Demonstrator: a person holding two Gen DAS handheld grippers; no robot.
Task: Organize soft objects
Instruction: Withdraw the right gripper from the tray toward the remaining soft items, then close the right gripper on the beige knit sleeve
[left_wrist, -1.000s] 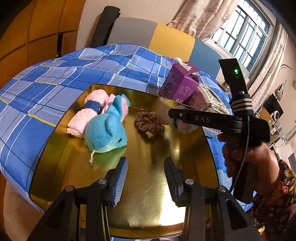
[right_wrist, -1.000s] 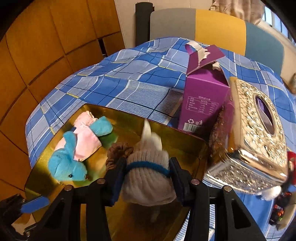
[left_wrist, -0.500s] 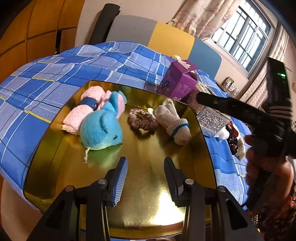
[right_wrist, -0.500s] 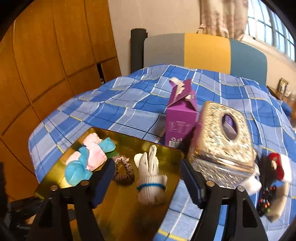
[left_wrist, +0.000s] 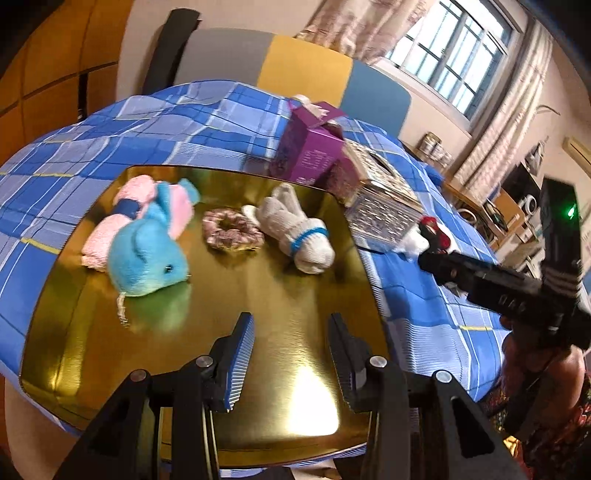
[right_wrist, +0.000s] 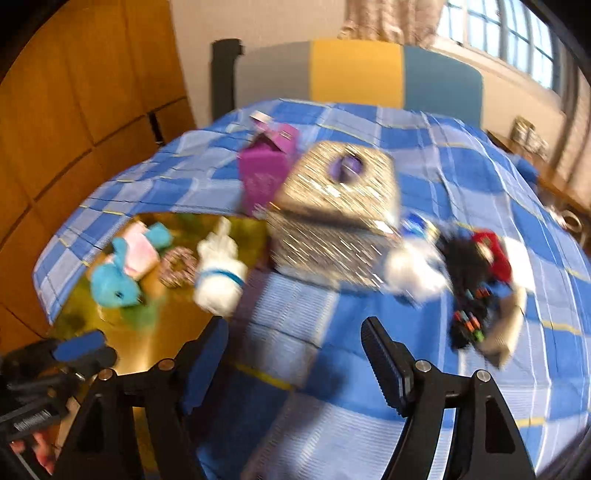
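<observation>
left claw (left_wrist: 291, 345) apart – empty | right claw (right_wrist: 295, 363) apart (empty) | purple carton (left_wrist: 310, 155) print unreadable

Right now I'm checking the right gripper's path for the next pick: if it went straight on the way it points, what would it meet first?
Probably the bare blue checked cloth; nothing lies between the open right gripper. Depth is unclear.

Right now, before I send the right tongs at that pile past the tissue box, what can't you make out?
- The dark pile, right wrist view: motion blur; separate items cannot be told apart.
- Same pile, left wrist view: mostly hidden behind the right tongs; only a red and white bit shows.
- Pink rolled towel, left wrist view: partly hidden behind the blue plush.
- Tissue box: its contents, blurred.
</observation>
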